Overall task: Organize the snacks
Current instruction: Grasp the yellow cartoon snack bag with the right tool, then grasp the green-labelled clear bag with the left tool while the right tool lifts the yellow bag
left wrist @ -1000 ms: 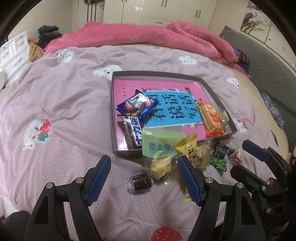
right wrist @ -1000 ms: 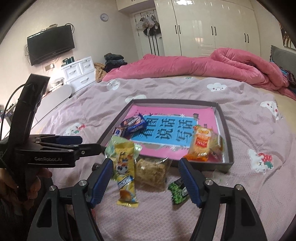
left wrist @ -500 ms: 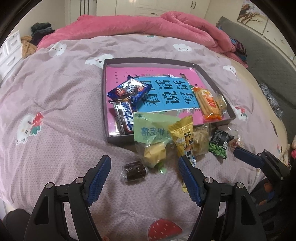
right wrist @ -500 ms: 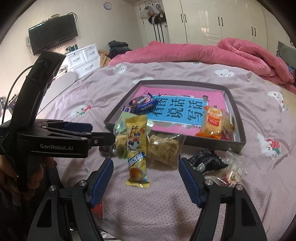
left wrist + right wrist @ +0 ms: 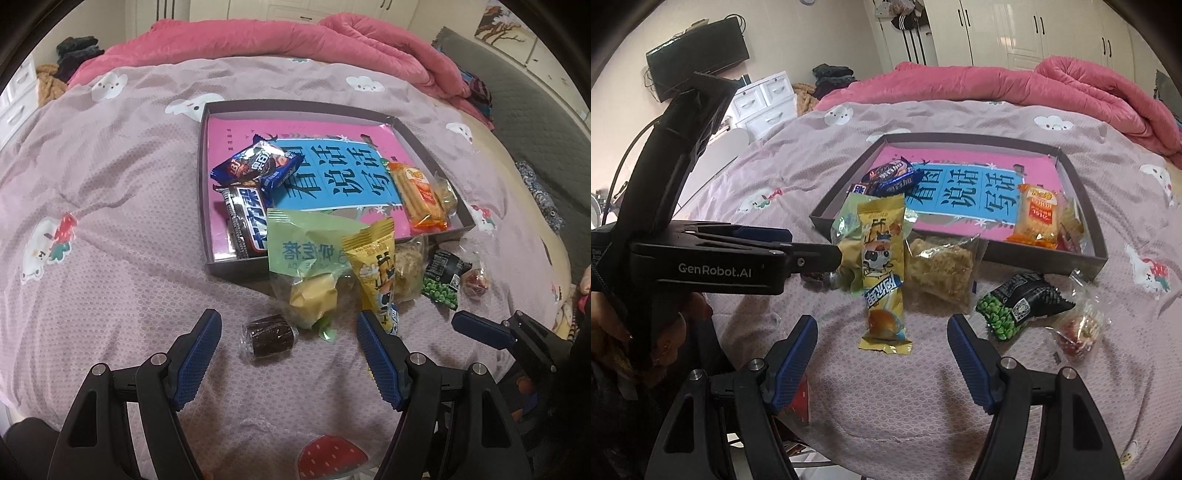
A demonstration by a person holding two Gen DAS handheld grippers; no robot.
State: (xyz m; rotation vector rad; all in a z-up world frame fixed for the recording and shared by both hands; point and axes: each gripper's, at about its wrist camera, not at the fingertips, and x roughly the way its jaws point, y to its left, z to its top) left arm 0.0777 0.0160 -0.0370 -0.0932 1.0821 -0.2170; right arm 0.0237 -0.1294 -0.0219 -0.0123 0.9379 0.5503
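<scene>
While both claws hang over the near edge of the bed [image 5: 110, 229], nothing sits between their blue pads. Left claw [image 5: 288, 354]: jaws wide, empty, pointing down at a small dark wrapped sweet [image 5: 267, 334] lying on the bedspread just ahead of it. Right claw [image 5: 882, 358]: jaws wide, empty, aimed at the lower end of a yellow snack packet [image 5: 884, 273].

Shallow grey tray [image 5: 236, 267] lies mid-bed, pink and blue printed sheet on its floor. Inside, left side: blue biscuit packet [image 5: 255, 166] resting on a dark chocolate bar [image 5: 247, 221]. Inside, right side near the front corner: orange wafer packet [image 5: 419, 194].

Outside the tray, against its near wall: green-topped clear packet [image 5: 306, 254] overlapping the wall, yellow snack packet beside it, a clear bag of pale crumbly cake [image 5: 942, 271] next. Further toward the bed's right edge: black-and-green pea packet [image 5: 1021, 304], then a small clear packet with red contents [image 5: 1078, 330].

Left claw's black body shows in the right view, a hand [image 5: 661, 332] on its handle.
</scene>
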